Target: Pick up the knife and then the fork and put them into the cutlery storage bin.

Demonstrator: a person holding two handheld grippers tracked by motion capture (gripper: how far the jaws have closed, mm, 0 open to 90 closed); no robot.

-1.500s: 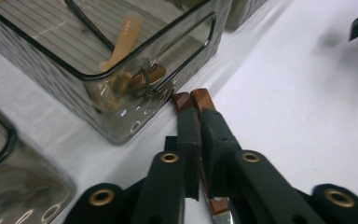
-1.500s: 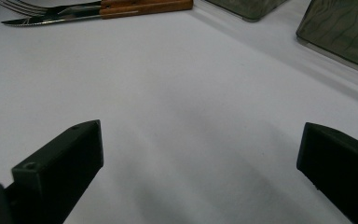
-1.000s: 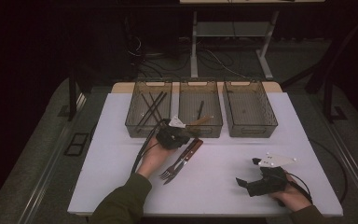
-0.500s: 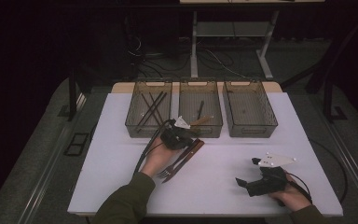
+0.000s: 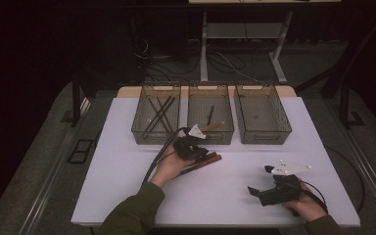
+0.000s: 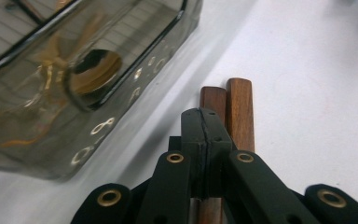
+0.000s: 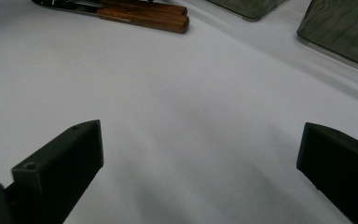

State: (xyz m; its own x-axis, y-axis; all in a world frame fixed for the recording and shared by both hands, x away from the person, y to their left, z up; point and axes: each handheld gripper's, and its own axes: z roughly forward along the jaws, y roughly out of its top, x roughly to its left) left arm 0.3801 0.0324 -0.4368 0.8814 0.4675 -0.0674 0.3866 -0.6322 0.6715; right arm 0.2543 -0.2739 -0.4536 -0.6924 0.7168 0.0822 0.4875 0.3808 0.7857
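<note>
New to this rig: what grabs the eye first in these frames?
Three smoky see-through bins in a row at the far side of the white table. In front of the middle one, the left gripper is shut over two wooden-handled utensils lying side by side. At the near right, the right gripper rests with jaws wide open over bare table.

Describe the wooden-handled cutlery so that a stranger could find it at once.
On the white table, look just in front of the middle bin of three. Two wooden-handled pieces lie side by side under the left gripper. Nothing else loose on the tabletop has brown handles.
</note>
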